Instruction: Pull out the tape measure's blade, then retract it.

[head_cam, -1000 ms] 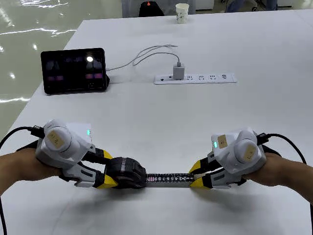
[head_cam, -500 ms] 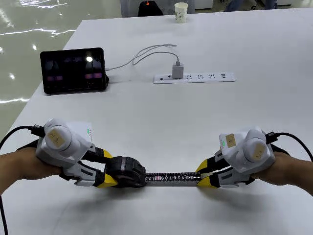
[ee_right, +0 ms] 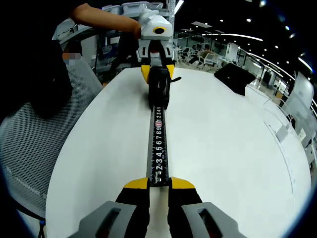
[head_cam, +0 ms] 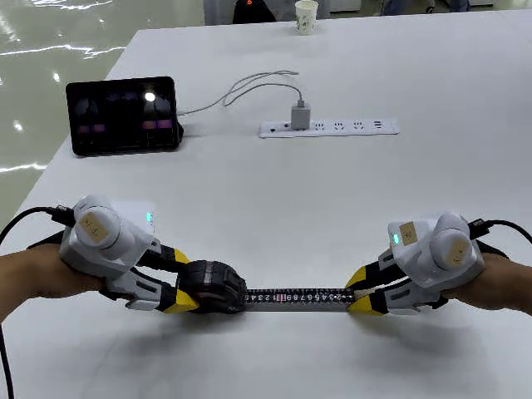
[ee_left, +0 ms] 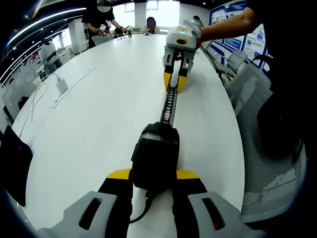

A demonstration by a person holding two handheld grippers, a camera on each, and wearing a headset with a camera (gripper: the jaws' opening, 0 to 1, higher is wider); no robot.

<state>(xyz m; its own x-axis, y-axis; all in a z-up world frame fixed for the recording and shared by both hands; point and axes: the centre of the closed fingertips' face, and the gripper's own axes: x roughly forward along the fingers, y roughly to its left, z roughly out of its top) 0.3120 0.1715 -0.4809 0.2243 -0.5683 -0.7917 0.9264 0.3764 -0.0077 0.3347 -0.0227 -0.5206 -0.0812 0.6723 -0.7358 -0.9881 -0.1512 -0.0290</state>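
The left gripper point(head_cam: 179, 288) point(ee_left: 153, 174) clamps its yellow-tipped jaws on both sides of the chunky black tape measure case point(head_cam: 213, 287) point(ee_left: 156, 151) point(ee_right: 159, 85), which sits on the white table point(head_cam: 332, 208). The right gripper point(head_cam: 359, 293) point(ee_right: 158, 184) has its jaws pinched together on the end of the narrow dark blade point(head_cam: 295, 297) point(ee_left: 170, 101) point(ee_right: 158, 144). The blade lies straight and flat between the two grippers, with pale numerals along it. Its end hook is hidden inside those jaws, and in the left gripper view the numerals are too small to read.
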